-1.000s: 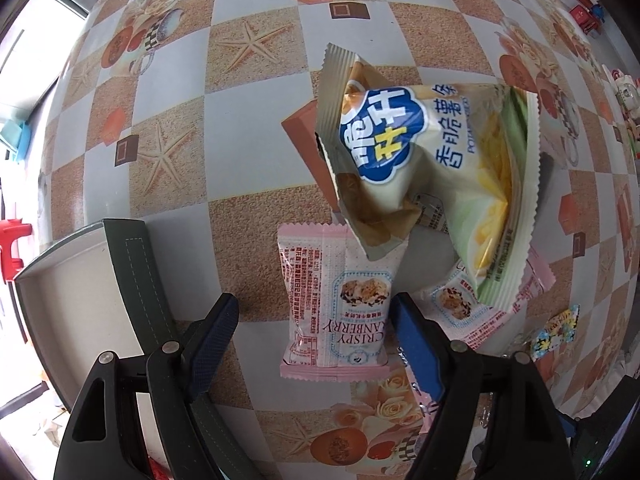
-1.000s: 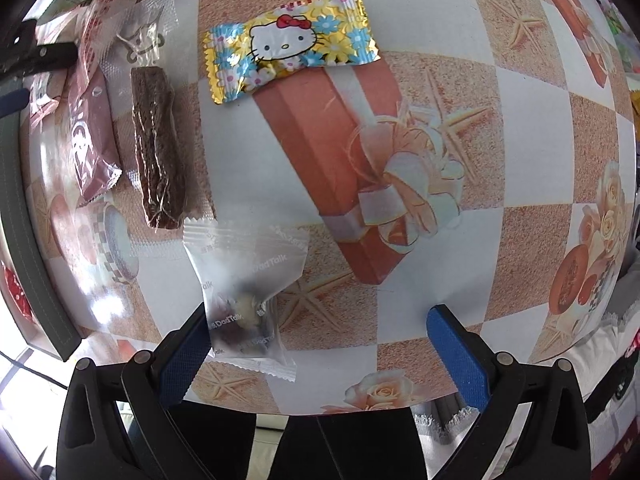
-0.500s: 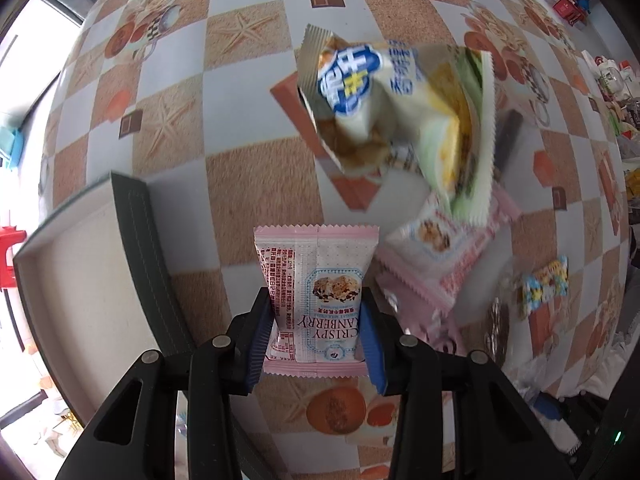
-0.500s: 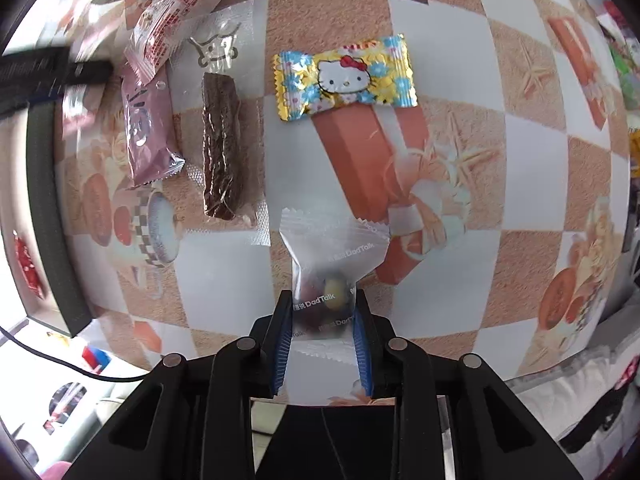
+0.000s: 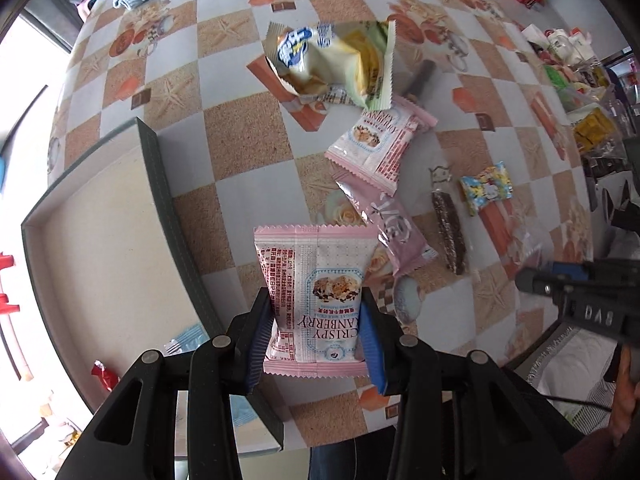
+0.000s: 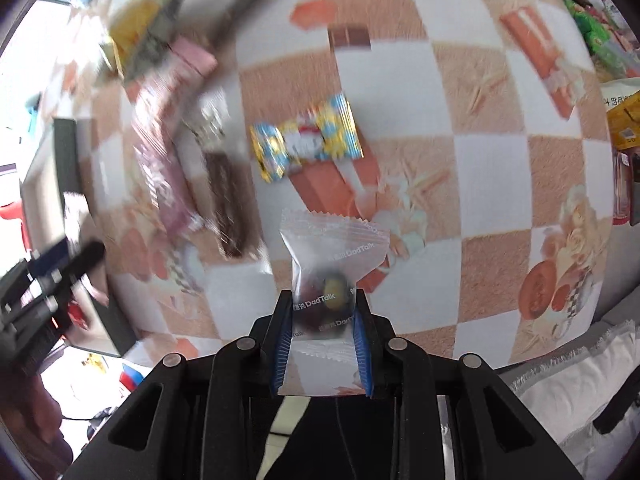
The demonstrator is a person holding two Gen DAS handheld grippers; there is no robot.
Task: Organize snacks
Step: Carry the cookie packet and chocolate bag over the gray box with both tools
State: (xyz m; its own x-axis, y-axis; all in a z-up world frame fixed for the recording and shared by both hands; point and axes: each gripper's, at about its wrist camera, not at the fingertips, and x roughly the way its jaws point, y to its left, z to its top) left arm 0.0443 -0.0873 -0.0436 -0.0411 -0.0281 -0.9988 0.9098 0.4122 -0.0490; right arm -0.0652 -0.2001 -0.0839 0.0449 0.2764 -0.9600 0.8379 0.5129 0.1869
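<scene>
My left tongs [image 5: 318, 332] are clamped on the pink cranberry crisp packet [image 5: 316, 292], the blue pads pressing its two long sides near the bottom seam, and the packet hangs clear of the tabletop [image 5: 240, 128]. These jaws have just been closing, with the packet between them. Below and to the left lies the open box [image 5: 168, 196] with a dark rim and a pale floor.

On the tabletop beyond the packet lie a second pink cranberry packet [image 5: 380, 148], a mauve wrapper [image 5: 392, 228] partly tucked under it, a dark bar in clear wrap [image 5: 450, 232], a blue-and-yellow cartoon candy [image 5: 486, 190] and a crumpled potato chip bag [image 5: 336, 64] farthest off.

My right tongs [image 6: 324, 332] are clamped on a clear sachet [image 6: 332, 272] printed DadTalk, with dark and yellowish pieces inside; it too is held off the tabletop. These jaws have also just been closing on it. The right view is blurred, but the cartoon candy [image 6: 308, 142] and the dark bar [image 6: 226, 204] show beneath.
</scene>
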